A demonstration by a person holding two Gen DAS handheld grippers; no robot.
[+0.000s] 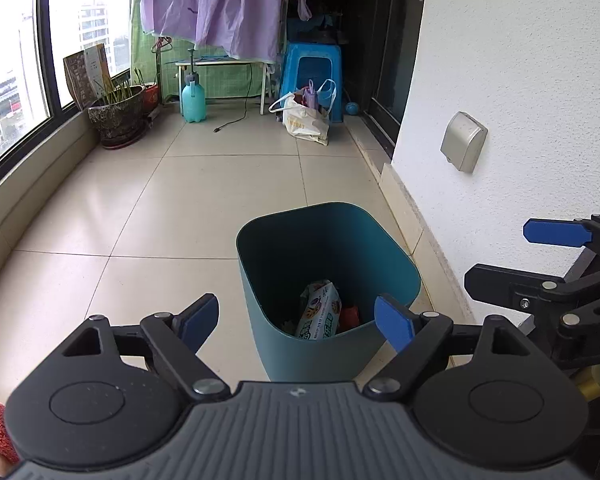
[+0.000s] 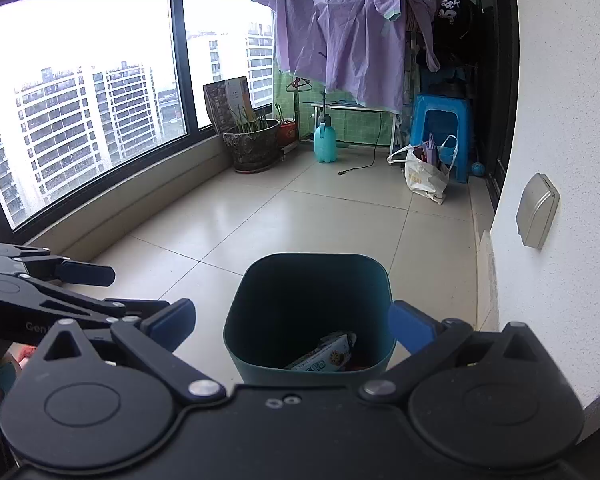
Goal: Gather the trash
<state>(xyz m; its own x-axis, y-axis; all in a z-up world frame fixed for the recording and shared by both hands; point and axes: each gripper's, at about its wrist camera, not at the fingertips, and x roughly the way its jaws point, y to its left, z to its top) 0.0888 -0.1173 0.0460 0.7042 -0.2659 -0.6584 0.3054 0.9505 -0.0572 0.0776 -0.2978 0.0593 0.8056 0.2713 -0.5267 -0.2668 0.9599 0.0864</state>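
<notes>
Hovering above the floor, the left claw [image 1: 296, 322] is seen with its jaws spread wide and nothing between its flat blue pads; its body is matte black plastic with round pivot housings and a ribbed grey plate. The right claw [image 2: 292, 326] is likewise held wide open and empty, its black linkage arms tipped with the same blue pads. Just beyond both claws a teal bin [image 1: 328, 280] of smooth plastic, square with rounded corners, is set on the floor beside the wall. Inside it, at the bottom, a crumpled printed snack wrapper [image 1: 320, 314] is seen lying tilted, with a small red item [image 1: 350, 316] next to it that cannot be made out clearly. The floor [image 1: 140, 200] is laid with glossy beige tiles separated by thin grout lines. To the right a rough-textured white wall [image 1: 520, 80] carries a grey metallic socket cover [image 1: 464, 146]. Farther off, a mottled round plant pot [image 1: 116, 118] stands near the window, a turquoise spray bottle [image 1: 193, 100] beside it, and a white tote bag [image 1: 306, 120] slumps before a blue plastic stool [image 1: 312, 68]. A thin lilac garment [image 1: 212, 4] is hung at the far end.
</notes>
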